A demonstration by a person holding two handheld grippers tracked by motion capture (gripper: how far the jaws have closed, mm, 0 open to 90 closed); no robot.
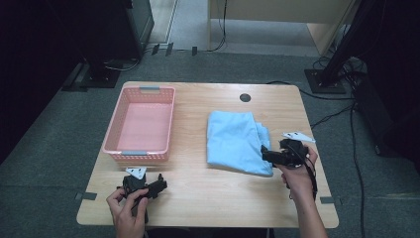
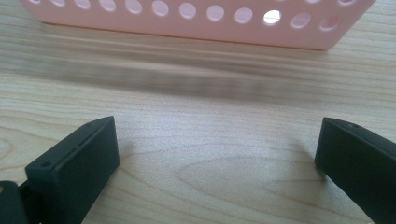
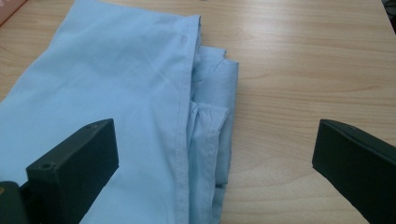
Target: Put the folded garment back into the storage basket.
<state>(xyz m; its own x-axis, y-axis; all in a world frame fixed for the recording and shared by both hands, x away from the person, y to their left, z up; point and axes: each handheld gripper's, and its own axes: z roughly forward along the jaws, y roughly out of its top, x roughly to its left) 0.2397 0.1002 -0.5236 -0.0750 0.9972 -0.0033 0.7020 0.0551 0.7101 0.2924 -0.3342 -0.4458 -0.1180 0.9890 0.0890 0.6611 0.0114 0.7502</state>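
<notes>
Folded light-blue cloth point(image 1: 234, 142) lies right of centre on the table point(image 1: 198, 193), well apart from the pink basket point(image 1: 141, 124) (empty). Right gripper point(image 1: 266, 154) at the cloth's near right corner, jaws spread wide. Left gripper point(image 1: 157, 184) near the basket, likewise spread, holding nothing.

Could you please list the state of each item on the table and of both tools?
Pink basket: upright, empty.
Light blue shirt: folded, lying flat on the table, outside the basket.
Left tool: open, holding nothing, jaws over bare wood near the basket's front wall.
Right tool: open, holding nothing, at the shirt's folded edge.
</notes>
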